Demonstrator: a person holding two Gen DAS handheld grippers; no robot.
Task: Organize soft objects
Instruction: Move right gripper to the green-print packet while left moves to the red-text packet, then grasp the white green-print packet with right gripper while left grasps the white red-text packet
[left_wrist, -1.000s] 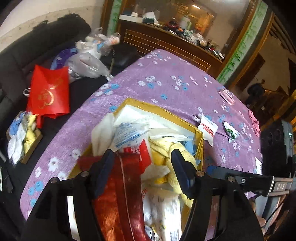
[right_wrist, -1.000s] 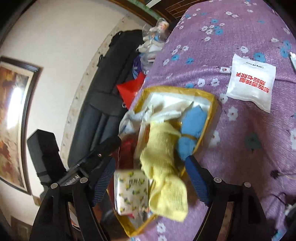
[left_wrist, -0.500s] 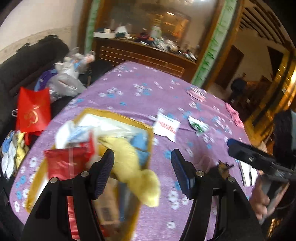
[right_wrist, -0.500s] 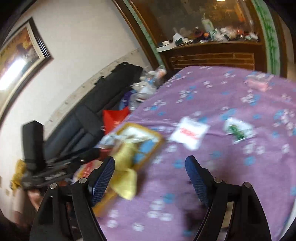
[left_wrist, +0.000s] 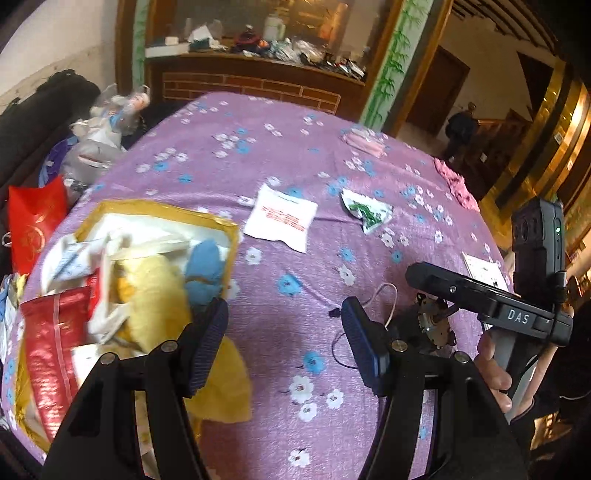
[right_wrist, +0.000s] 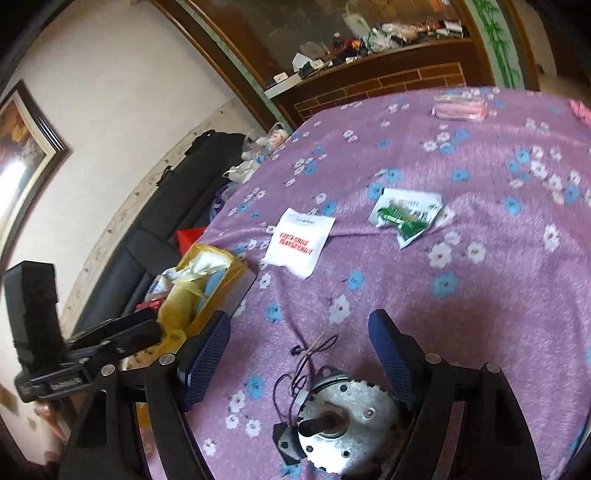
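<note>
From the left wrist view, I had my left gripper (left_wrist: 282, 343) hanging with its jaws wide apart and nothing between them, only the purple flowered tablecloth (left_wrist: 258, 155) under the gap. The yellow box (left_wrist: 162, 214) sat just left of that gripper, stuffed with soft things: a yellow towel (left_wrist: 155, 291) spilling over its near edge, a blue cloth (left_wrist: 205, 262) against its right wall, a red shiny bag (left_wrist: 55, 332) at its left. Beyond the box to the right lay a white packet with red print (left_wrist: 280, 218), and further right a torn green-and-white wrapper (left_wrist: 369, 212). A pink mask pack (left_wrist: 364, 142) lay far from the box, near the table's far edge. My right gripper's body (left_wrist: 480, 302) showed at the right, hand (left_wrist: 495, 365) on its handle.

From the right wrist view, my right gripper (right_wrist: 299, 354) also stood spread apart, holding nothing. A round metal motor with wires (right_wrist: 347, 417) sat on the cloth low between the fingers, untouched as far as I could see. The box was off to the left, the white packet just past it.
</note>
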